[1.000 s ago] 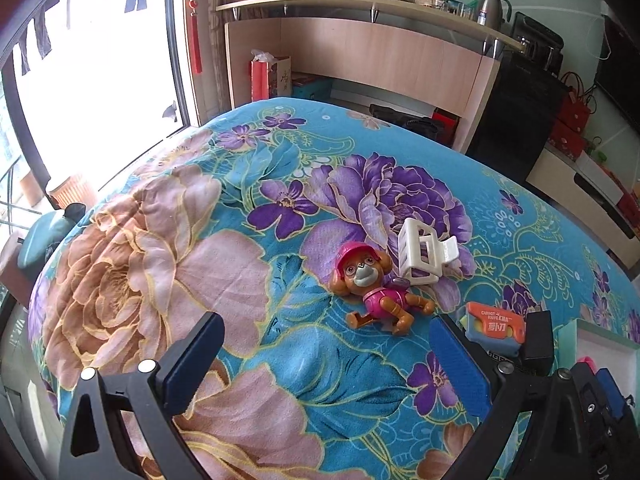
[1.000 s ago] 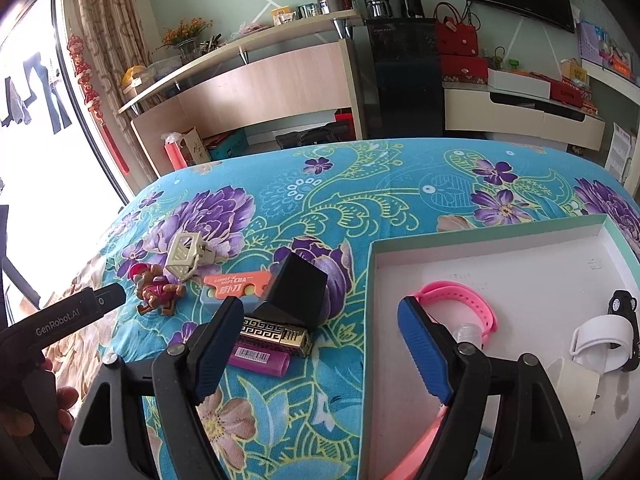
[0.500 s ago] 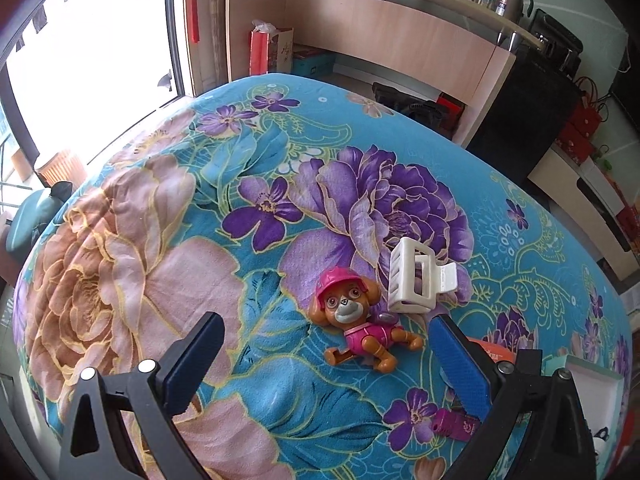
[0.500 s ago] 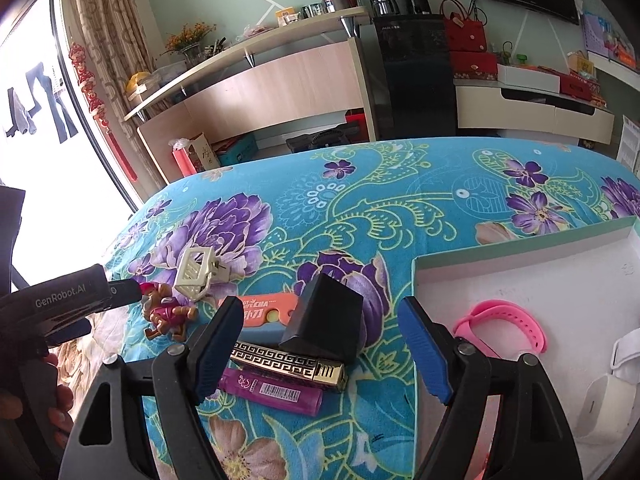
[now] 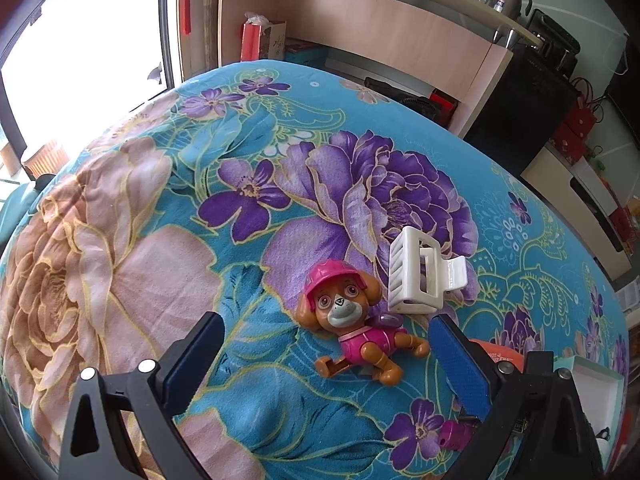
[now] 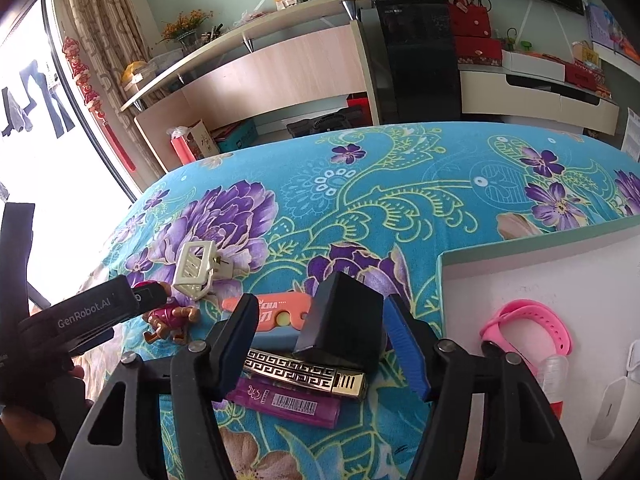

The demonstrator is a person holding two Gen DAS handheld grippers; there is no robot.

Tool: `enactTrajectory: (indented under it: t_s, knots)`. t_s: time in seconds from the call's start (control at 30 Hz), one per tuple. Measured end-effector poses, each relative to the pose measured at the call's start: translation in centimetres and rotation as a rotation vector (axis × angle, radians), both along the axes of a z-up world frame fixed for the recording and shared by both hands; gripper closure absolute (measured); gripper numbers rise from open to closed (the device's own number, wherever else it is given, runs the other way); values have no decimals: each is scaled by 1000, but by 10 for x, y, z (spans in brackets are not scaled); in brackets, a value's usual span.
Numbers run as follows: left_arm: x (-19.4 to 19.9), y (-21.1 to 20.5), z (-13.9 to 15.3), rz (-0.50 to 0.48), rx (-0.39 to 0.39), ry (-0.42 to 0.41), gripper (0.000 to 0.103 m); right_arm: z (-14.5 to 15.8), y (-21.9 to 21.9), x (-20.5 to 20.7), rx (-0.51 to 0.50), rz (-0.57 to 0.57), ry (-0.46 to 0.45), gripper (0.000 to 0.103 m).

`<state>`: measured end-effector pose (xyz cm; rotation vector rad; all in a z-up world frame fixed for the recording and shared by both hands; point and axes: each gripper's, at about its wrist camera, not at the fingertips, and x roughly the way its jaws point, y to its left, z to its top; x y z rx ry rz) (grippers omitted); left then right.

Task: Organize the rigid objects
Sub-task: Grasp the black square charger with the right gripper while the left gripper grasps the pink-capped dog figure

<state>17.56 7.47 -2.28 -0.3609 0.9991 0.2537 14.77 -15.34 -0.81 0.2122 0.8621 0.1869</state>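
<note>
Overhead, floral blue bedspread (image 5: pixel 256 408), wooden shelf (image 6: pixel 256 28), black cabinet (image 6: pixel 416 60).

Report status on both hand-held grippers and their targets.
Left hand-held gripper open over dog toy, clip beside it. Right hand-held gripper closing around black box, pads not yet touching. Harmonica, lighter crowd underneath.

Two handheld grippers share one build: black plastic frames with triangular cut-outs, silver screw heads at the finger joints, and flat fingers faced with textured blue pads. On the left gripper (image 5: pixel 326 364) a round screw shines on each arm; the right gripper (image 6: pixel 320 346) carries the same fittings. Seen from the right wrist camera, the left gripper's black body bears the white lettering "GenRobot.AI", with a person's fingers (image 6: pixel 24 428) wrapped beneath it
</note>
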Motion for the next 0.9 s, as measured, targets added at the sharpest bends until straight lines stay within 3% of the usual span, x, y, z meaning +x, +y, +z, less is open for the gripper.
enactTrajectory:
  t_s: [0.47, 0.63, 0.73, 0.9]
  knots:
    - [4, -3, -17, -9, -40, 21, 1, -16, 1, 3, -31, -3, 70, 42]
    - [6, -6, -18, -23, -20, 16, 8, -17, 1, 3, -42, -9, 70, 46]
    - [6, -10, -16, -43, -19, 9, 16, -18, 2, 2, -48, -7, 73, 51]
    - [7, -17, -14, -93, -36, -4, 48, -18, 1, 1, -40, -4, 74, 51]
